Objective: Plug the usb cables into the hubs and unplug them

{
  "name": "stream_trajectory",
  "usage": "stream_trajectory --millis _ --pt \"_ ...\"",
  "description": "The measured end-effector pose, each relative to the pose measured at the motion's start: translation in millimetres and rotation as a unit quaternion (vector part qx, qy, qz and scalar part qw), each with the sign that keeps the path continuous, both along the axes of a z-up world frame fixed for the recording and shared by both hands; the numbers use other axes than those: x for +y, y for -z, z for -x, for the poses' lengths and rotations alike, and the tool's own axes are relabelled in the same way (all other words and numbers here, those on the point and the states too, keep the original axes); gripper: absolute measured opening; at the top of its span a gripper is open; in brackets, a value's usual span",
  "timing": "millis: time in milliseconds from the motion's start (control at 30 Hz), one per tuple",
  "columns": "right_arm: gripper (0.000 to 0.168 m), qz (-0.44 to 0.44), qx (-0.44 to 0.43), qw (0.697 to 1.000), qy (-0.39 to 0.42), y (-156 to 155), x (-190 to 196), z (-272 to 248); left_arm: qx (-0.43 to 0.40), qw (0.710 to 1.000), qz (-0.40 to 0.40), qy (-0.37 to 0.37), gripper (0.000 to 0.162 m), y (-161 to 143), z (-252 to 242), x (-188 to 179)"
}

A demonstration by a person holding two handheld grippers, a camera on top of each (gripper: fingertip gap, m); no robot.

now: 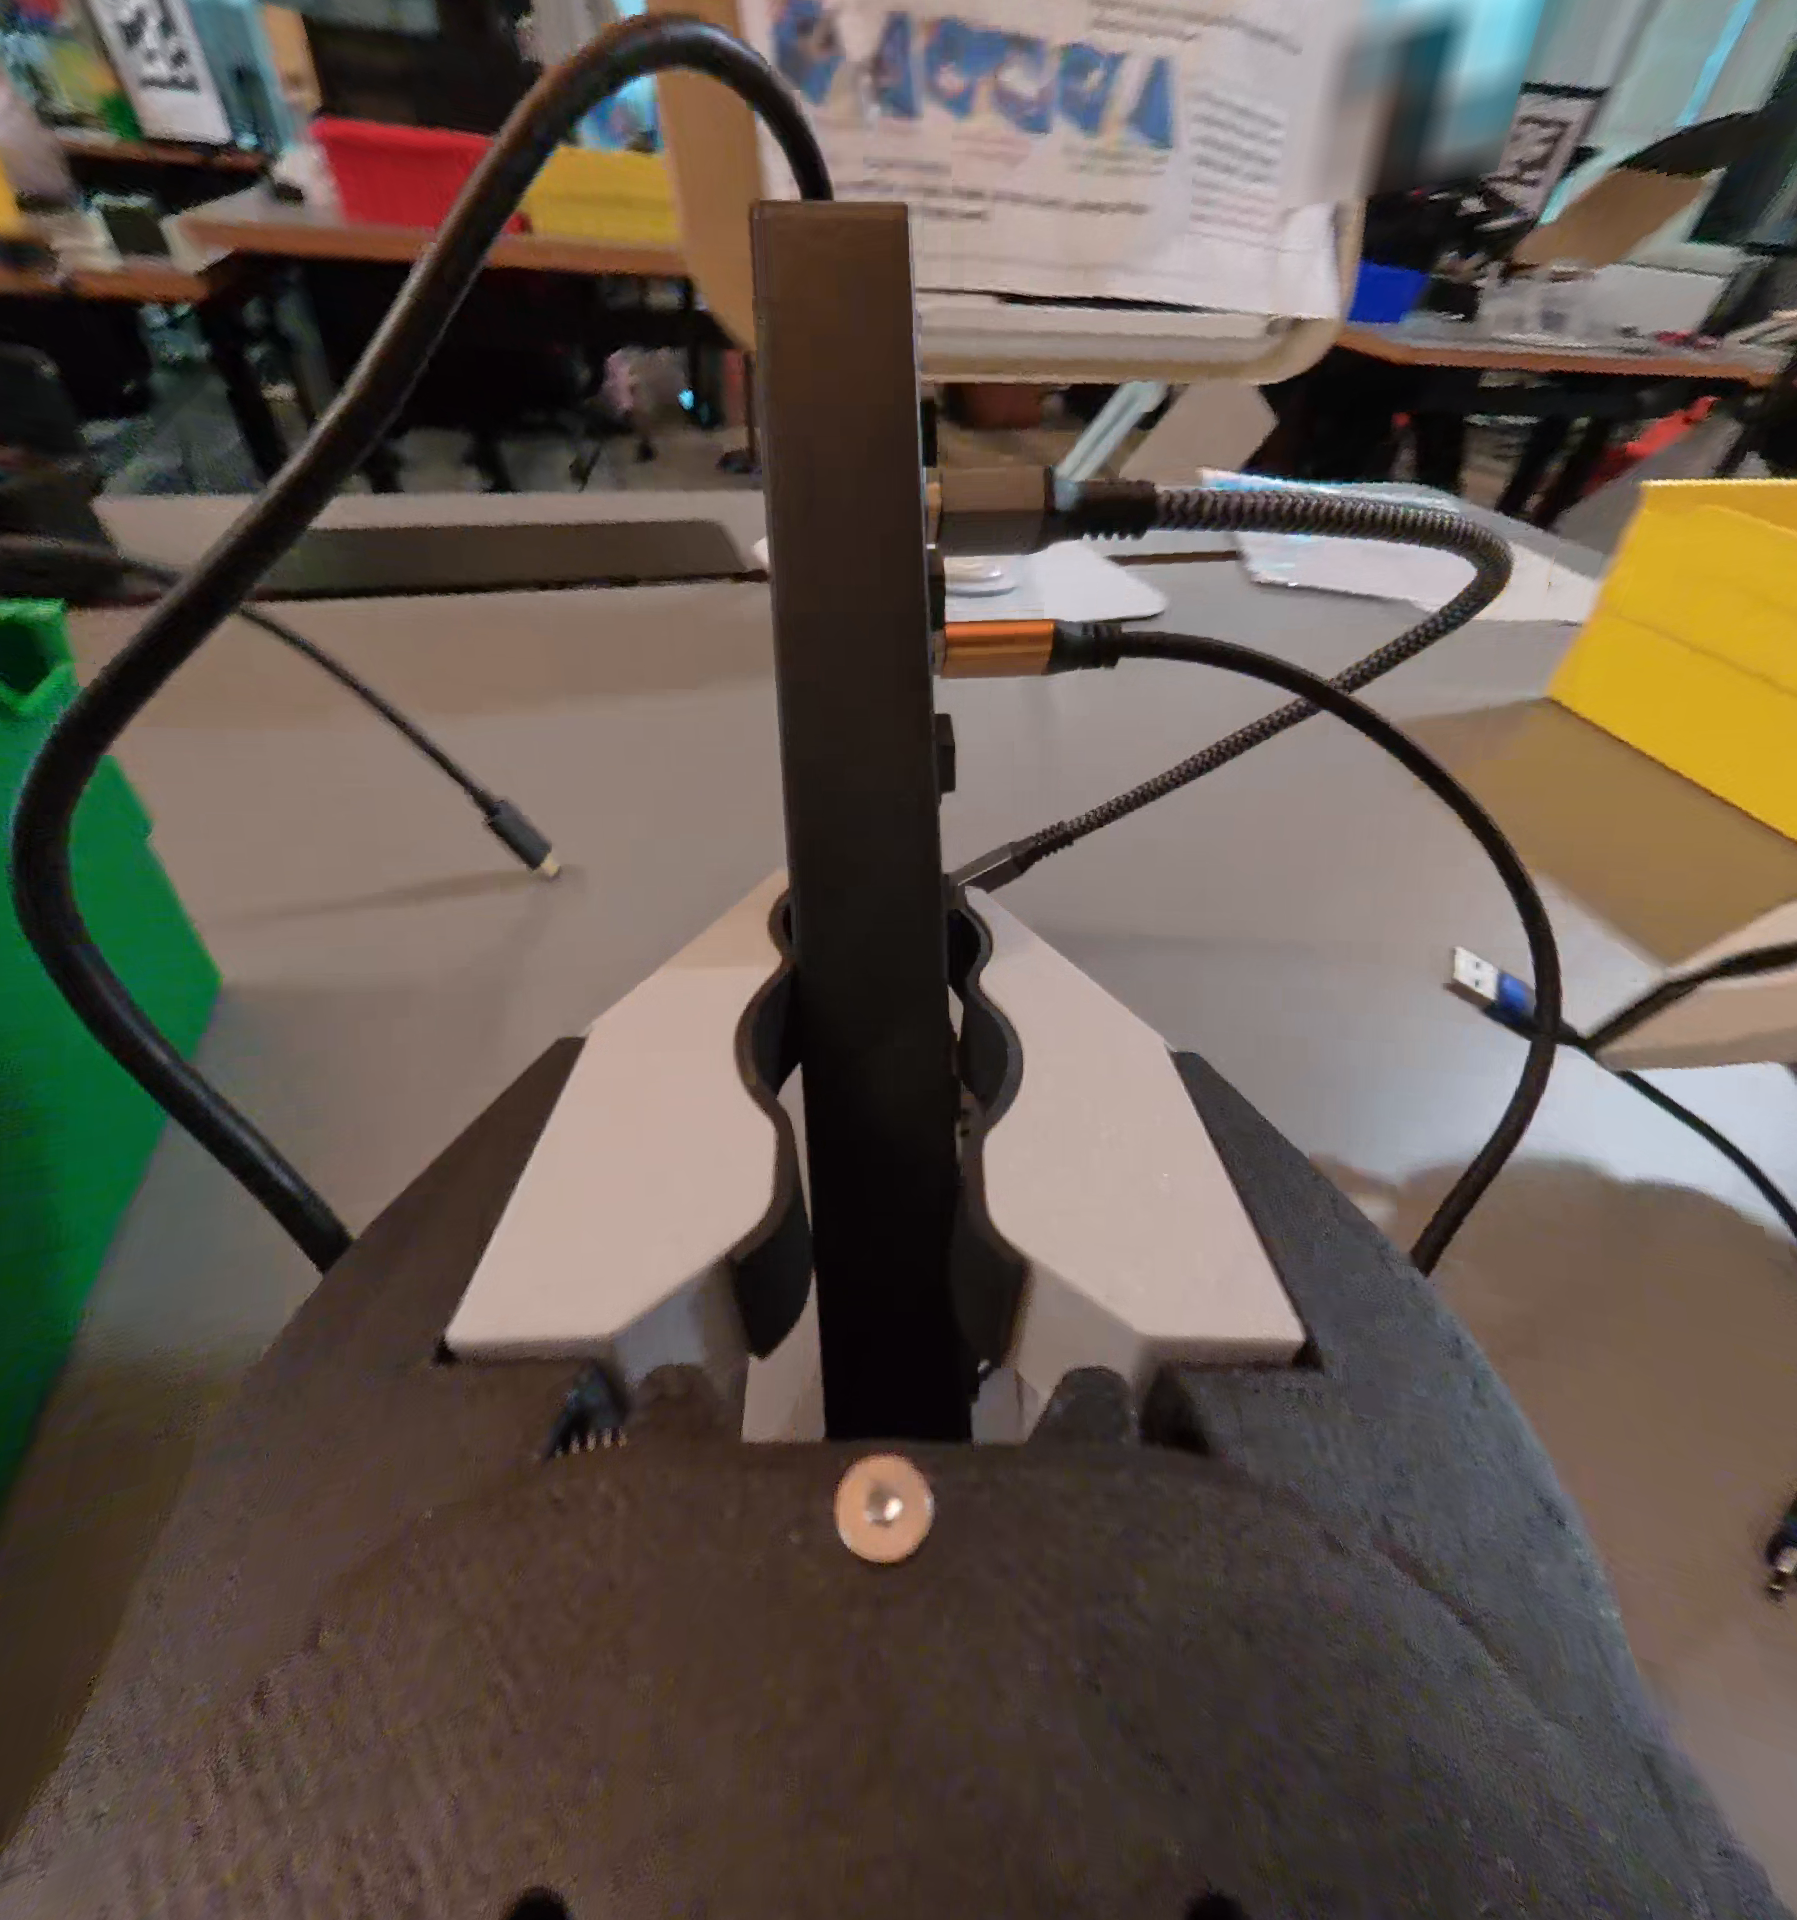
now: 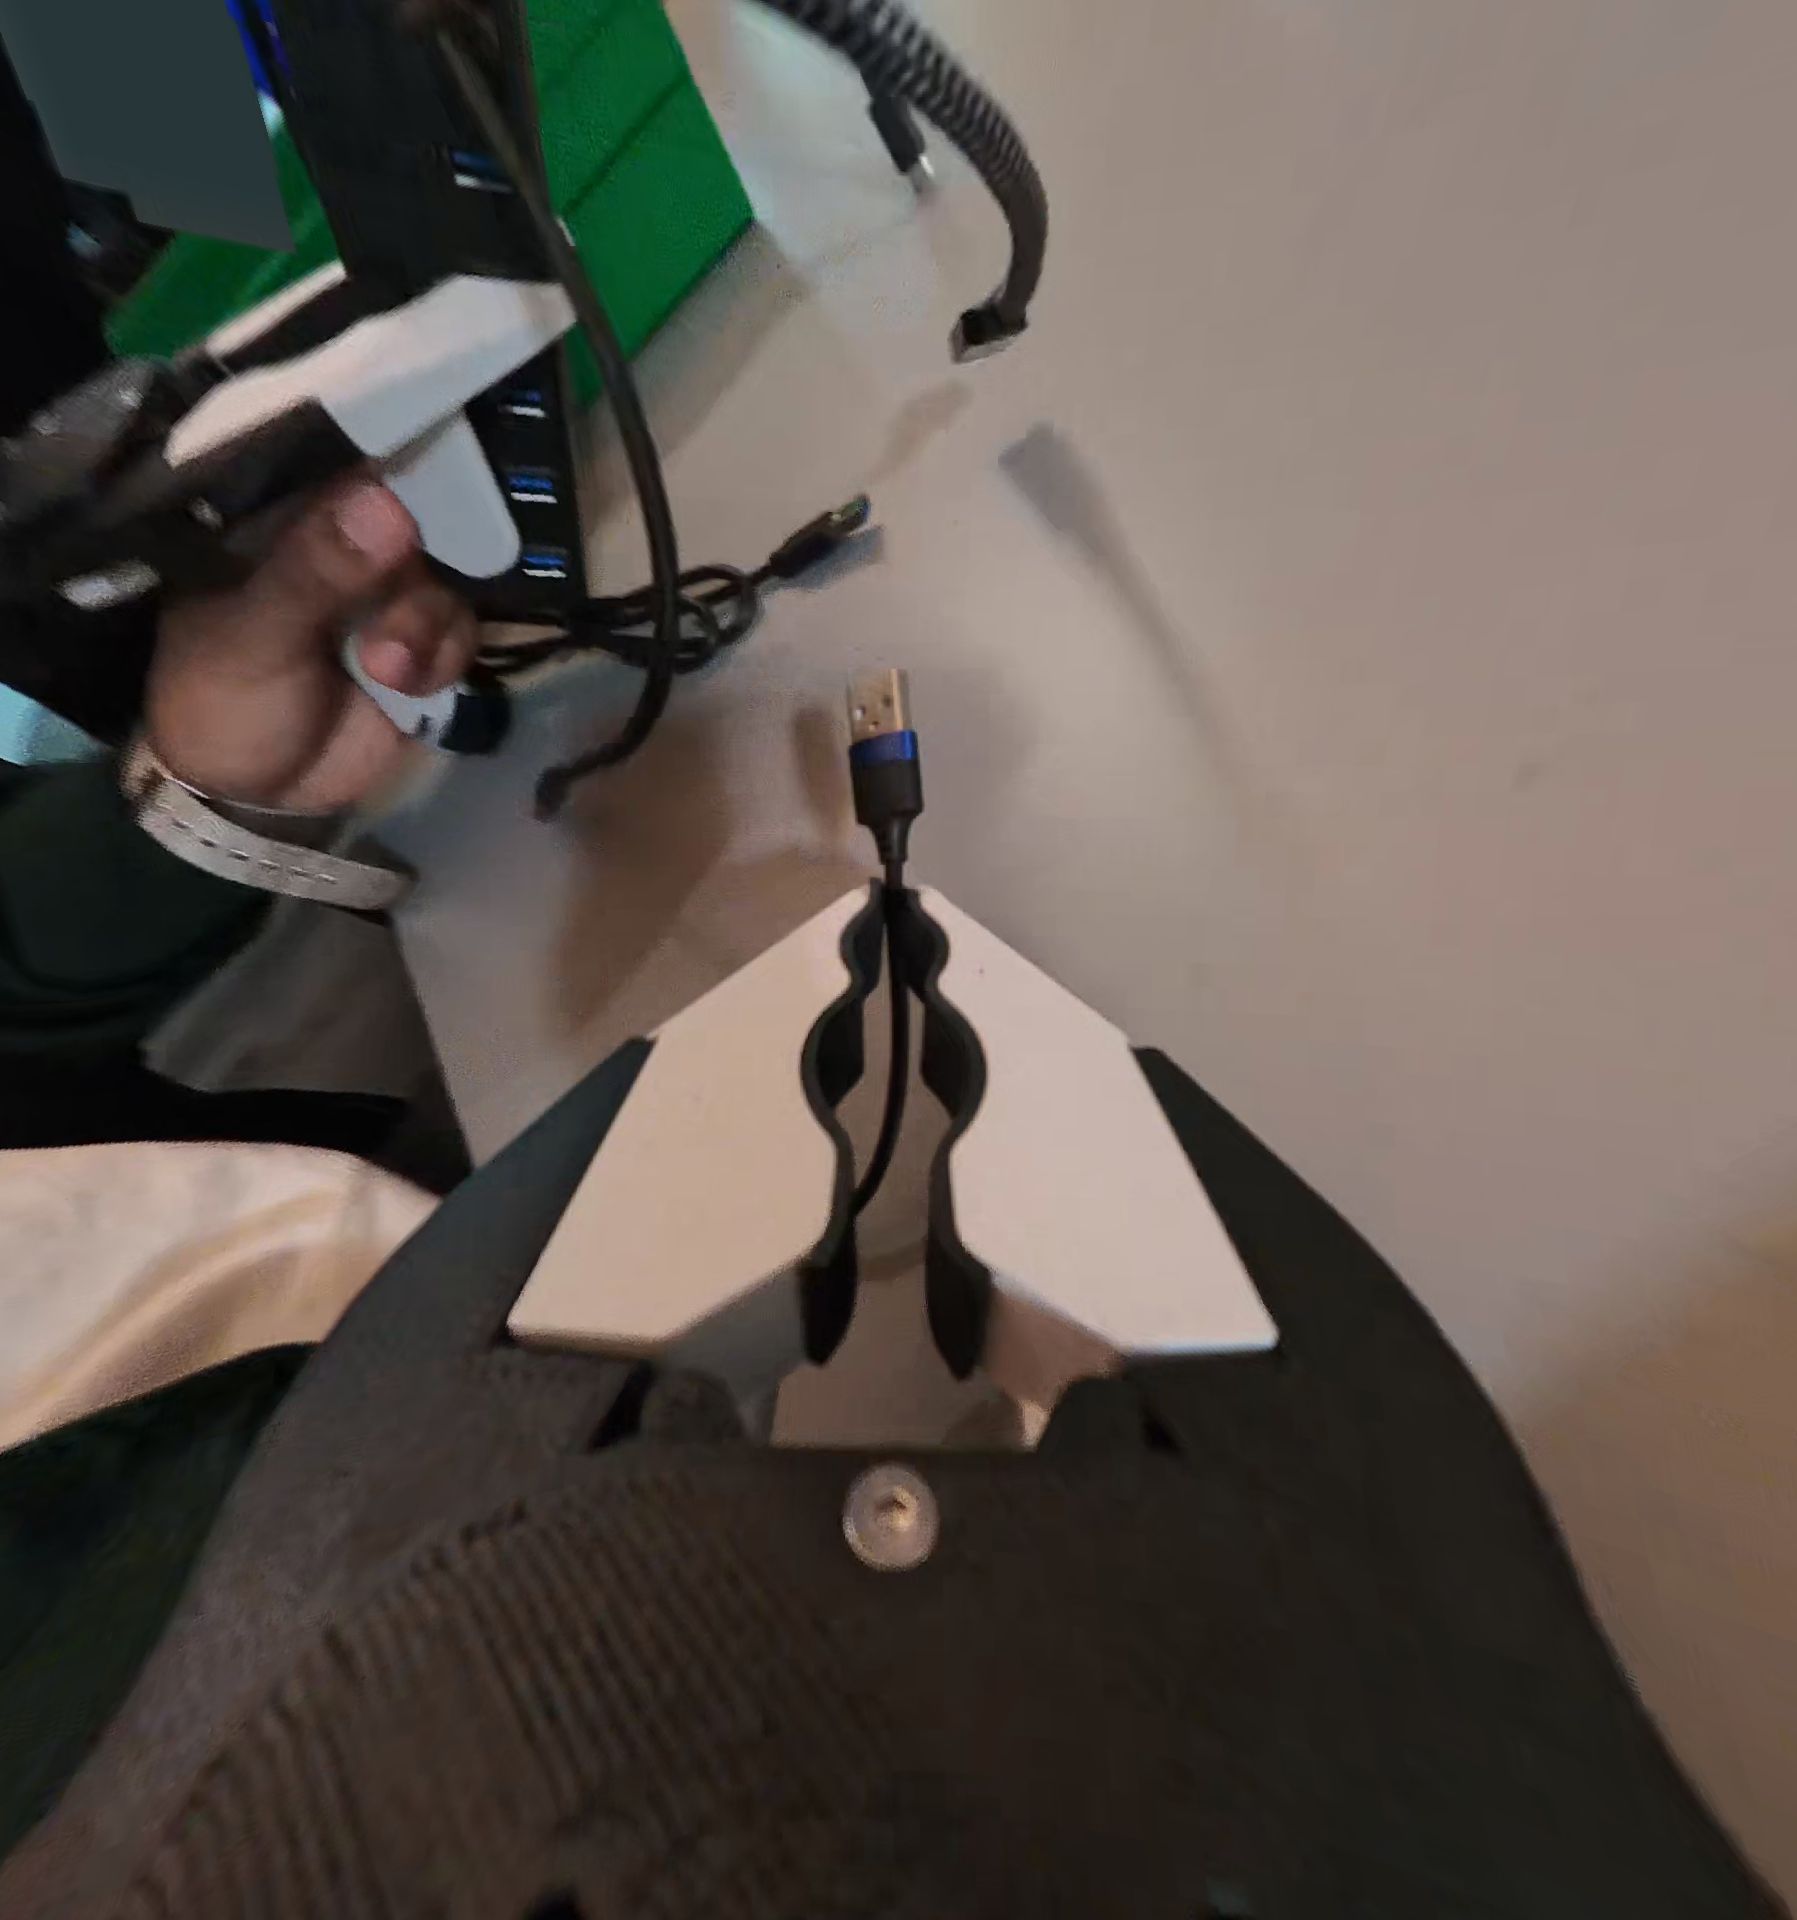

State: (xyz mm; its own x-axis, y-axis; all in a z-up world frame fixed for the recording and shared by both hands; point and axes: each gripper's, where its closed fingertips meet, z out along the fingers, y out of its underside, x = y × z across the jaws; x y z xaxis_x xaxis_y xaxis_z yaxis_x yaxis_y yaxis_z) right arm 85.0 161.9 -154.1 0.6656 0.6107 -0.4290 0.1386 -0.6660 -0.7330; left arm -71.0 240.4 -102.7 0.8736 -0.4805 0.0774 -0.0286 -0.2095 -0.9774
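Note:
My left gripper (image 1: 868, 914) is shut on a long black USB hub (image 1: 840, 582), held upright above the grey table. Two cables are plugged into the hub's right side: a grey-ended braided one (image 1: 1008, 494) and an orange-ended one (image 1: 998, 646). My right gripper (image 2: 896, 894) is shut on the thin black cable just behind a blue-collared USB plug (image 2: 881, 732), which sticks out past the fingertips. That plug (image 1: 1486, 982) also shows at the right of the left wrist view. In the right wrist view the hub (image 2: 437, 208) with blue ports is at the upper left.
A green bin (image 1: 32, 1018) stands left, a yellow bin (image 1: 1725, 644) right. Loose cable ends (image 1: 520, 831) lie on the table (image 1: 458, 935). A braided cable end (image 2: 987, 332) lies near the top of the right wrist view. A person's hand (image 2: 281, 665) holds the left gripper.

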Motion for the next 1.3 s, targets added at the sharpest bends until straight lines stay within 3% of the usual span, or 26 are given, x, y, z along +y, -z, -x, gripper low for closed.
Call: stream_trajectory --millis 67,200,400,600,800,900,1033,1133,1300 --pt "0.002 -0.026 -0.037 0.999 0.002 0.9 3.7 -6.4 -0.001 1.0 0.007 -0.013 0.023 1.6 3.4 2.6" --pt "0.023 -0.088 -0.107 0.99 0.001 2.9 9.5 -12.0 0.009 1.0 0.004 -0.009 0.023 2.0 0.7 1.6" --pt "0.019 -0.218 -0.236 0.947 -0.03 6.8 15.2 -8.3 0.007 1.0 0.008 0.0 0.023 3.0 -1.2 0.8" --pt "0.019 -0.173 -0.247 0.954 -0.007 29.3 29.9 -4.2 0.001 1.0 0.017 0.007 0.023 4.3 -2.4 0.2" --pt "0.006 -0.174 -0.254 0.951 -0.007 30.2 31.0 -4.5 0.006 1.0 0.016 0.007 0.023 4.9 -3.3 0.0" --pt "0.005 -0.192 -0.223 0.956 -0.007 12.7 28.5 1.3 0.009 1.0 0.012 0.008 0.023 4.3 -3.9 -0.7" --pt "0.005 -0.198 -0.141 0.97 -0.015 -35.0 14.4 10.0 0.005 1.0 0.022 0.007 0.023 6.4 -3.3 0.3" --pt "0.005 -0.188 -0.114 0.975 -0.021 -57.9 -1.3 12.0 -0.021 0.998 0.053 -0.006 0.023 11.4 3.0 4.1" --pt "0.004 -0.125 0.025 0.988 -0.089 -87.0 -24.3 61.8 -0.007 0.999 0.043 -0.003 0.023 10.5 -0.3 2.6"
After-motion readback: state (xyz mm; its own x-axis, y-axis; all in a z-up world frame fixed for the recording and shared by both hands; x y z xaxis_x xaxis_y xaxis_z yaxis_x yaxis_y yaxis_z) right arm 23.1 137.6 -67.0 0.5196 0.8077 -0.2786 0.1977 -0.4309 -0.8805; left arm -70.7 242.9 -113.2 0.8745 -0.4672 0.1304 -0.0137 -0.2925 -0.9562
